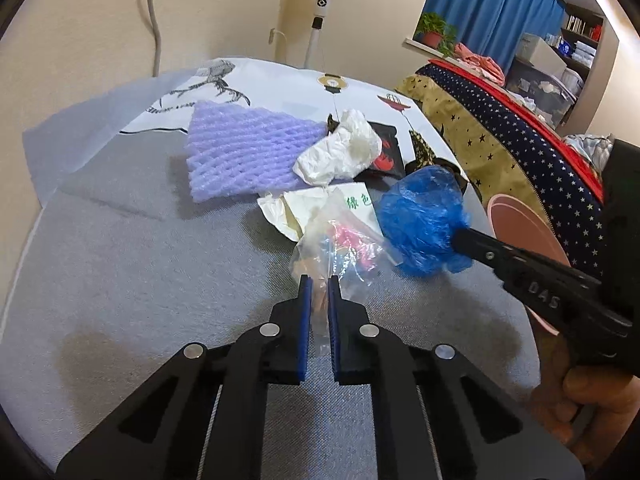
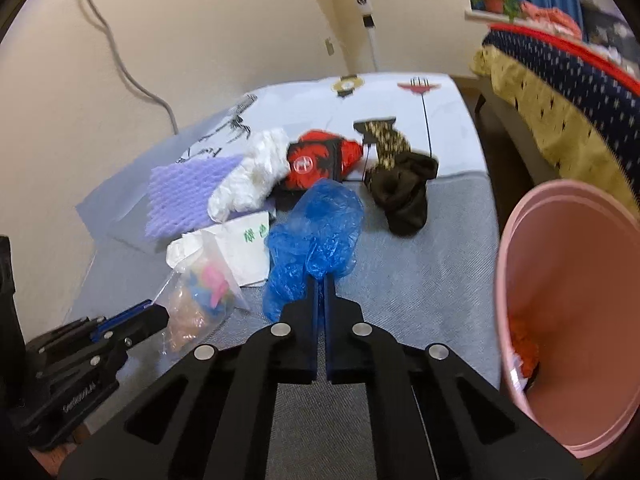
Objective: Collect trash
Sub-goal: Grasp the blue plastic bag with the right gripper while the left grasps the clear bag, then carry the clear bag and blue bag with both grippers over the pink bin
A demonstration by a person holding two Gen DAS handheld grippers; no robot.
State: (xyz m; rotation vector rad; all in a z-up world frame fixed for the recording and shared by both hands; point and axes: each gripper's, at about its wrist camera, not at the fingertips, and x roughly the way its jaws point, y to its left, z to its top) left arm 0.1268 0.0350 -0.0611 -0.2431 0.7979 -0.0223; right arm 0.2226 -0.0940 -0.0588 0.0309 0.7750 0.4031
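My left gripper (image 1: 319,282) is shut on the edge of a clear plastic bag (image 1: 340,248) holding colourful bits; the bag also shows in the right wrist view (image 2: 200,300). My right gripper (image 2: 321,280) is shut on a crumpled blue plastic bag (image 2: 316,236), held just above the grey cloth; it also shows in the left wrist view (image 1: 424,224). A purple foam net (image 1: 244,152), a white crumpled plastic bag (image 1: 340,152) and a white paper with green print (image 1: 320,208) lie behind. A pink bin (image 2: 568,300) stands at the right.
A red and black packet (image 2: 320,160) and a dark brown patterned cloth (image 2: 404,188) lie on the table beyond the trash. A standing fan (image 2: 368,12) is by the wall. A bed with a starry cover (image 1: 500,140) is to the right.
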